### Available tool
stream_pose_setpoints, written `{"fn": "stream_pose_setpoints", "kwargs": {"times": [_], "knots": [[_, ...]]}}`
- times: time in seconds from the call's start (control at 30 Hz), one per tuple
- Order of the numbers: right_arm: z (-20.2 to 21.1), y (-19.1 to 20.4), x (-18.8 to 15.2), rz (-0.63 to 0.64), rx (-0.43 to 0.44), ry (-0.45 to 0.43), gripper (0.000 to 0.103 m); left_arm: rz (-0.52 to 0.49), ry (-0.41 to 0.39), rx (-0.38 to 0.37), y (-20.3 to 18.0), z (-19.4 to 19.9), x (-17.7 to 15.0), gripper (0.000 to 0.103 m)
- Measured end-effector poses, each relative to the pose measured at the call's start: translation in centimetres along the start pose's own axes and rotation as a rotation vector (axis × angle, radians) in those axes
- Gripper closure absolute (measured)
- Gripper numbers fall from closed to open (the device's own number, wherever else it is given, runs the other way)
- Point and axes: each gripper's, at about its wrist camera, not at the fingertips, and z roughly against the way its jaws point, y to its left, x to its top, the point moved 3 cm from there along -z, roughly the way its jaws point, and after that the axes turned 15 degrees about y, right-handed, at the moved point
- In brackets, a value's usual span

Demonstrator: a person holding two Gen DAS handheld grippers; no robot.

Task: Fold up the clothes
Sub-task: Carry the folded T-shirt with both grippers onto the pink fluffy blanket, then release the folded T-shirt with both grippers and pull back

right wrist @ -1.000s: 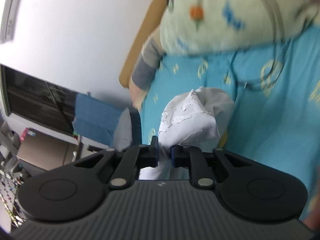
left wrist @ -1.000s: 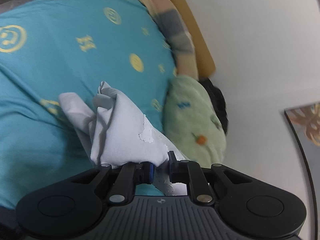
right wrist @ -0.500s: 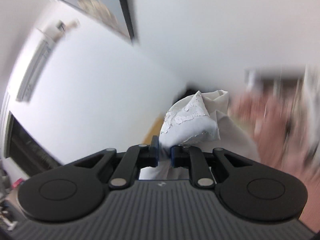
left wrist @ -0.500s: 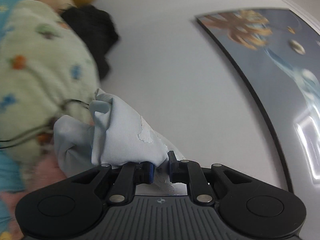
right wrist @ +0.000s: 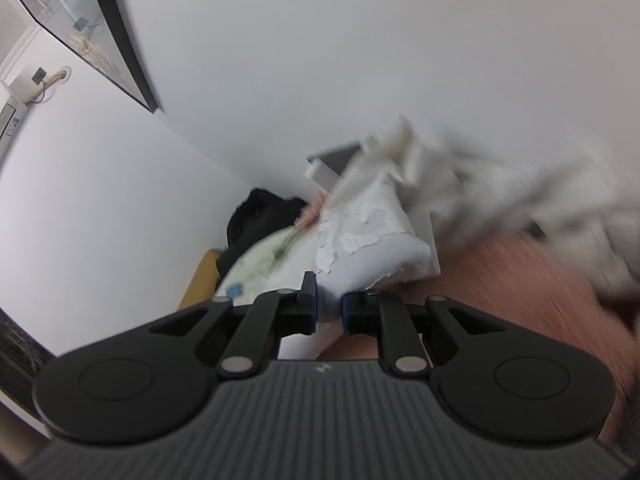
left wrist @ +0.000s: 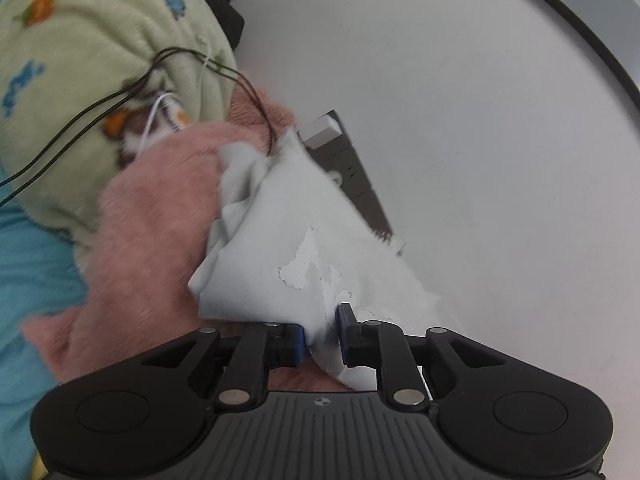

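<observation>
A pale grey-white garment (left wrist: 288, 232) with a cracked white print is bunched in front of my left gripper (left wrist: 322, 334), which is shut on a fold of it. The same garment (right wrist: 372, 240) appears in the right wrist view, where my right gripper (right wrist: 329, 312) is shut on another part of it. To the right of that view the cloth trails off in a blur. Both grippers hold the garment up in the air over a pile of other clothes.
Under the garment lie a fuzzy pink cloth (left wrist: 152, 264), a pale green printed fleece (left wrist: 92, 48) with thin cables across it, a black garment (right wrist: 260, 220) and a turquoise sheet (left wrist: 28, 272). A white wall (left wrist: 480, 160) with a grey box (left wrist: 344, 156) and a framed picture (right wrist: 80, 28) stands behind.
Both grippers have swung up and round from the turquoise bed toward the wall, carrying the garment. The garment has spread out more on the right side. Both stay shut on it.
</observation>
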Motion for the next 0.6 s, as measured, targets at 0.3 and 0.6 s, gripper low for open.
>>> {"fn": "stream_pose_setpoints", "kwargs": {"times": [0.3,0.6], "knots": [[1.5,1.1,-1.3,-0.012,-0.105,0.072,0.085,-0.188,-0.058,0.182,-3.9,4.0,-1.9,0.062],[10.1,5.6,-4.8,0.261,-0.113,0.014,0.016,-0.419,-0.207,0.302,-10.8,10.5,-8.5,0.016]]}}
